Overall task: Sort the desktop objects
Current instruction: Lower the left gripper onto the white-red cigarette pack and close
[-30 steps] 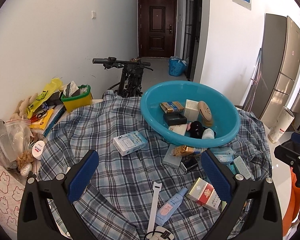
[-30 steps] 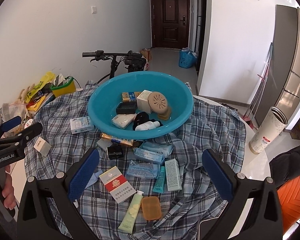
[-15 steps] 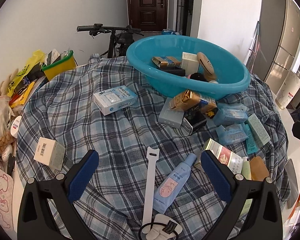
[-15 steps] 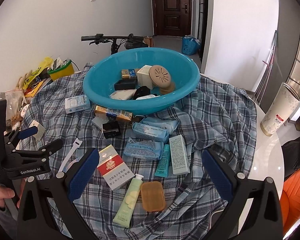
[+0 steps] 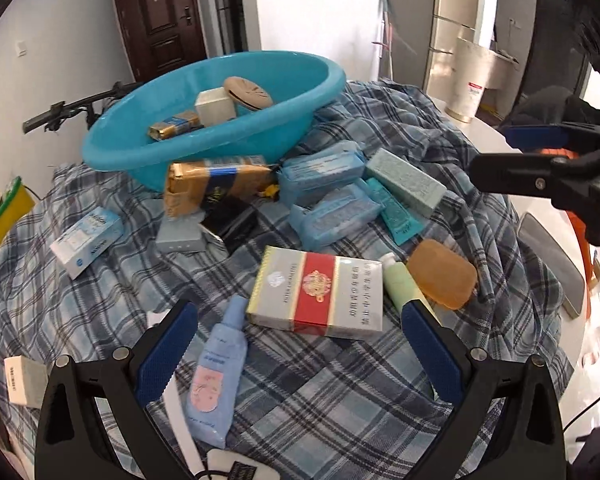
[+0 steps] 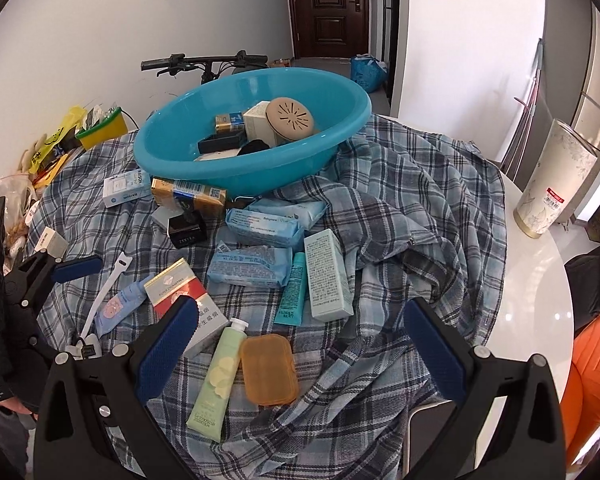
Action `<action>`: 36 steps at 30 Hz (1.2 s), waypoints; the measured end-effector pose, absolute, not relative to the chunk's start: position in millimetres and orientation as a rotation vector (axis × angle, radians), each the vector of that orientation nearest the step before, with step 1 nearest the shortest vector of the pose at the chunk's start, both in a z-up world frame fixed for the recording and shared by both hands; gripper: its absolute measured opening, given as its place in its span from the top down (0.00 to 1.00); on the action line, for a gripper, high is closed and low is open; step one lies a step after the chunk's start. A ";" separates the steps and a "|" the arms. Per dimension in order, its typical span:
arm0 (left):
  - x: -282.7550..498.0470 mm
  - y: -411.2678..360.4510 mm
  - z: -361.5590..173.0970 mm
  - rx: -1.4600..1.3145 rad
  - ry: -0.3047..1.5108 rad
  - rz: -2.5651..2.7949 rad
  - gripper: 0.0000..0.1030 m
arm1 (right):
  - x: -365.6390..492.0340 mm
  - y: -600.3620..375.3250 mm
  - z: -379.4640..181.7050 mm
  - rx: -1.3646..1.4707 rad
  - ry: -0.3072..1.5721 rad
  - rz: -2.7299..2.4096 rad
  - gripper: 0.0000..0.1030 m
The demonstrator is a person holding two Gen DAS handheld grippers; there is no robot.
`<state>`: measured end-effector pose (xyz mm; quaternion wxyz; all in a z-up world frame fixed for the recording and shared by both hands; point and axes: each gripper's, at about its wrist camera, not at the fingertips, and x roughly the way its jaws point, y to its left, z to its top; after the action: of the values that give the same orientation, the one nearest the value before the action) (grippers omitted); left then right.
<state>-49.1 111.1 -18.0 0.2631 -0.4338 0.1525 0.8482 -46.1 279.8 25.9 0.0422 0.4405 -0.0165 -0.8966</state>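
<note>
A teal basin [image 5: 220, 120] [image 6: 260, 160] holding several small boxes sits at the back of a plaid cloth. Loose items lie in front of it. My left gripper [image 5: 298, 344] is open and hovers low over a red-and-white cigarette box [image 5: 316, 292], with a blue tube [image 5: 218, 372] by its left finger. A green tube [image 5: 400, 284] and an orange soap case [image 5: 442, 274] lie by its right finger. My right gripper [image 6: 300, 344] is open above the orange soap case [image 6: 270, 368] and green tube [image 6: 218, 376]. The cigarette box [image 6: 184, 304] lies under its left finger.
Blue tissue packs [image 6: 252, 264], a pale green box [image 6: 328, 276] and a gold pack [image 6: 188, 196] crowd the cloth below the basin. A white patterned cup [image 6: 556, 196] stands on the bare white table [image 6: 540, 300] at the right. A yellow-green bin [image 6: 100, 132] and clutter sit far left.
My left gripper has swung right and dropped closer, from the cloth's left side to the cigarette box. My right gripper has come lower toward the soap case. Both stay open.
</note>
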 end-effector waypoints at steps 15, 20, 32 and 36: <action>-83.9 143.5 -60.2 -1.257 0.549 2.188 0.00 | -52.2 283.2 -3.2 1.389 -0.032 -2.697 0.01; -81.1 135.8 -50.7 -1.198 0.502 2.220 0.13 | -52.0 286.7 -10.1 1.407 -0.031 -2.689 0.01; -58.3 45.0 21.1 -1.049 0.166 2.690 0.13 | -43.1 290.6 -2.7 1.339 -0.062 -2.730 0.03; -47.0 14.7 25.0 -1.023 0.062 2.812 0.13 | -43.0 286.7 -1.3 1.323 -0.073 -2.746 0.03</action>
<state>-47.0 14.7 25.0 0.0742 -0.3408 0.0205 0.9370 -43.0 286.7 -1.3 0.0464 0.4335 -0.0240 -0.8996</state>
